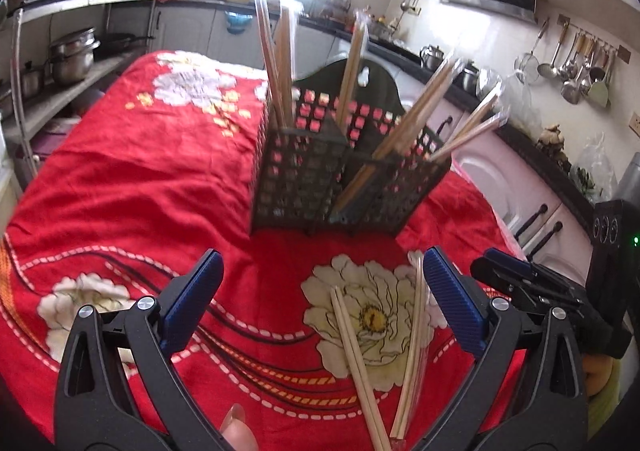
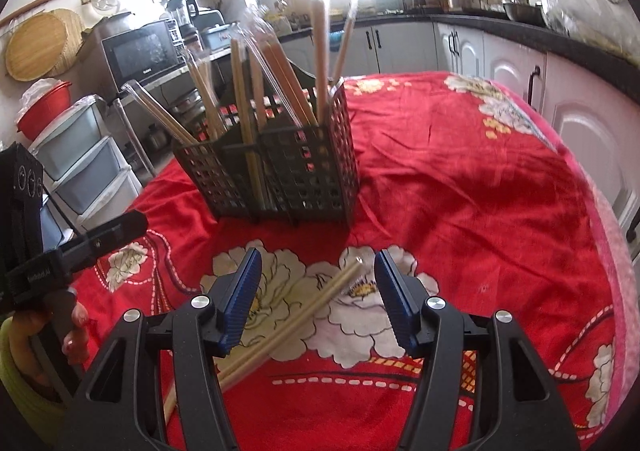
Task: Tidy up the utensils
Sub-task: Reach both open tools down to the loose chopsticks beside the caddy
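**Both grippers open above loose chopsticks on the red cloth**

On the left, the left gripper (image 1: pixel 320 291) stands with its blue pads wide apart and holds nothing. Between its fingers, on the red flowered tablecloth (image 1: pixel 140 171), lie the loose chopsticks (image 1: pixel 360 363): one bare pair, and to the right of it one pair in a clear wrapper, close to the right pad. Behind them, in the middle of the table, stands the dark perforated utensil basket (image 1: pixel 312 179), with many wrapped chopsticks (image 1: pixel 352 67) leaning in its compartments. On the right, the right gripper (image 2: pixel 318 291) is also open and empty; the loose chopsticks run slantwise between its pads, touching neither as far as I can see.
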A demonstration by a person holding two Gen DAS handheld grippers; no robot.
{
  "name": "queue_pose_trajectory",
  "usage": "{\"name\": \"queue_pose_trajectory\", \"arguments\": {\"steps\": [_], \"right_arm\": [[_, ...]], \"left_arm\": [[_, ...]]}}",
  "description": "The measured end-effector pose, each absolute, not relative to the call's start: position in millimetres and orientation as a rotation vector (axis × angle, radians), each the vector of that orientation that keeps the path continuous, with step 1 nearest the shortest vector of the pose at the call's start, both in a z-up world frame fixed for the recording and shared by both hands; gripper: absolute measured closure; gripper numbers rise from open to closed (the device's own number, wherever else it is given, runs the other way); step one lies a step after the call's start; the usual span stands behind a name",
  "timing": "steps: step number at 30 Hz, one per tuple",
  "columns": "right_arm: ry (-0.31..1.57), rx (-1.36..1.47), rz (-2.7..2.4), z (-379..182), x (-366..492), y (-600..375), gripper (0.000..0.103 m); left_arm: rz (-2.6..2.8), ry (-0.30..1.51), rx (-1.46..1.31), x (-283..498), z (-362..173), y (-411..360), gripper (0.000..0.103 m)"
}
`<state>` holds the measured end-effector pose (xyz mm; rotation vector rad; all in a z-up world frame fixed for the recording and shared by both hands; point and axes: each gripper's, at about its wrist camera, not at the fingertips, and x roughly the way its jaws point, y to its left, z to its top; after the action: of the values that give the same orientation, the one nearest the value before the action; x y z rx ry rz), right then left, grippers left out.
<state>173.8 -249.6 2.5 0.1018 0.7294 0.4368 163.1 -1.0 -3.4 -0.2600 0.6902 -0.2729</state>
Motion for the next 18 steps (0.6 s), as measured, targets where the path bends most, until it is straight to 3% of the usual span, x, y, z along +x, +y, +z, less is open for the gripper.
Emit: {"name": "queue_pose_trajectory", "arguments": {"steps": [3, 18], "right_arm": [[0.757, 0.113, 0.432, -5.5, 178.2, -251.2, 0.047], [0.868, 0.162, 0.442, -37.1, 210.1, -247.9, 0.051]], "left_arm": [[-0.283, 0.727, -0.269, 166.5, -15.1, -4.9, 0.012], [-0.341, 0.857, -0.270, 179.1, -50.6, -26.4, 0.056]]}}
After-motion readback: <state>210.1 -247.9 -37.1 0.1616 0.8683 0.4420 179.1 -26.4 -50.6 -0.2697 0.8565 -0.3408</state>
